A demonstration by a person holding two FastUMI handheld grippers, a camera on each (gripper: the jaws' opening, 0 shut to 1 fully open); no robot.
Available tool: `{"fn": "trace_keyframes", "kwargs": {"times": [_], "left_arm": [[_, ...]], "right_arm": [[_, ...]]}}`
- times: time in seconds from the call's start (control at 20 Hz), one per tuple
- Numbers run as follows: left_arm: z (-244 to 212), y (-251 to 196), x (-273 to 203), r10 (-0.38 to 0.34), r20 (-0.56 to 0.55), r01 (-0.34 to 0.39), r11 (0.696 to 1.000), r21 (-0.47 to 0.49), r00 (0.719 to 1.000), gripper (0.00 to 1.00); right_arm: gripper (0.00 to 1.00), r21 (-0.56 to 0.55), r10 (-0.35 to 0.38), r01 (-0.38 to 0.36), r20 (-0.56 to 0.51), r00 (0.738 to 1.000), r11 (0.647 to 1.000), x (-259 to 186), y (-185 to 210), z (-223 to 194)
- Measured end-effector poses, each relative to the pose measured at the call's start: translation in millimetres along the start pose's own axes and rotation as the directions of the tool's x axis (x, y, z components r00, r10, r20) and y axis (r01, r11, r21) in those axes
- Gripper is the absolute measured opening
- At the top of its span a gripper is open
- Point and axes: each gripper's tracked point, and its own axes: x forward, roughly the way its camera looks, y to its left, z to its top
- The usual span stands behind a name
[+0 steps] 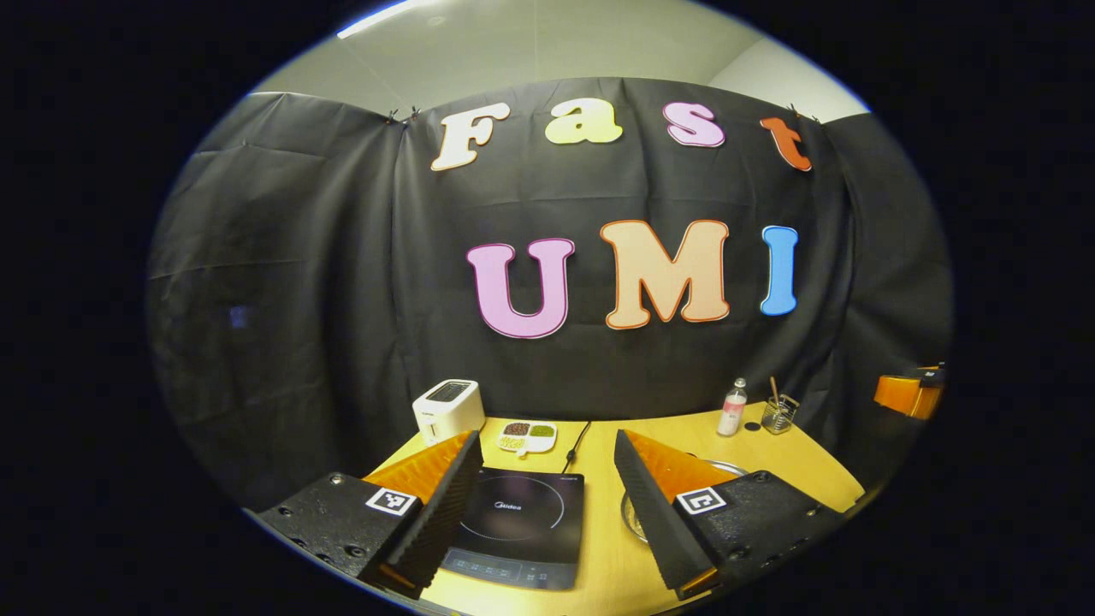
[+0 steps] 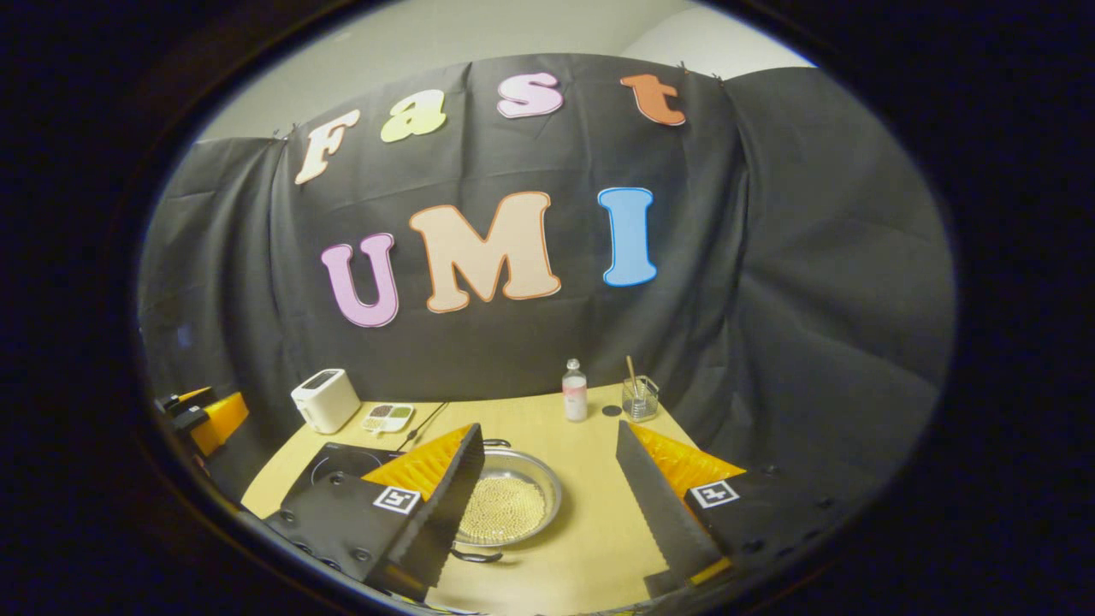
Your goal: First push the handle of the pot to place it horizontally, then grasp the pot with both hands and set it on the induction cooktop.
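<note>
A shallow metal pot [image 2: 553, 489] holding pale yellow grains sits on the wooden table, with one dark handle [image 2: 476, 557] at its near side and another handle [image 2: 497, 443] at its far side. The black induction cooktop [image 1: 517, 513] lies to its left, also seen as the cooktop [image 2: 338, 464] in the right gripper view. My left gripper [image 1: 545, 435] hangs open above the cooktop, and the pot's rim [image 1: 631, 516] peeks out beside its right finger. My right gripper [image 2: 548, 425] is open above the pot, holding nothing. Each gripper shows at the other view's edge: right gripper [image 1: 911, 392], left gripper [image 2: 205, 415].
Along the table's back stand a white toaster [image 1: 447, 409], a divided dish of small foods [image 1: 526, 436], a small bottle [image 2: 575, 391] and a glass with a stick in it [image 2: 640, 398]. The cooktop's cord [image 1: 577, 447] runs toward the back wall.
</note>
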Motion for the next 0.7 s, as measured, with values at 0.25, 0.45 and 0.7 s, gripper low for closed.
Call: {"fn": "trace_keyframes", "kwargs": {"times": [0.25,0.45,0.7], "left_arm": [[-13,30,-7,0.012,-0.021,-0.012,1.0,0.008,1.0,0.95],[-20,56,-14,0.019,-0.013,-0.019,1.0,0.004,1.0,0.94],[-28,82,-19,0.031,-0.015,-0.031,1.0,0.003,0.999,0.93]], "right_arm": [[0.98,0.005,-0.015,0.015,-0.028,0.999,1.0,-14,18,-20],[0.92,0.018,-0.009,0.01,-0.049,0.999,1.0,-27,40,-41],[0.78,0.041,0.036,-0.032,-0.092,0.995,0.999,-35,74,-63]]}}
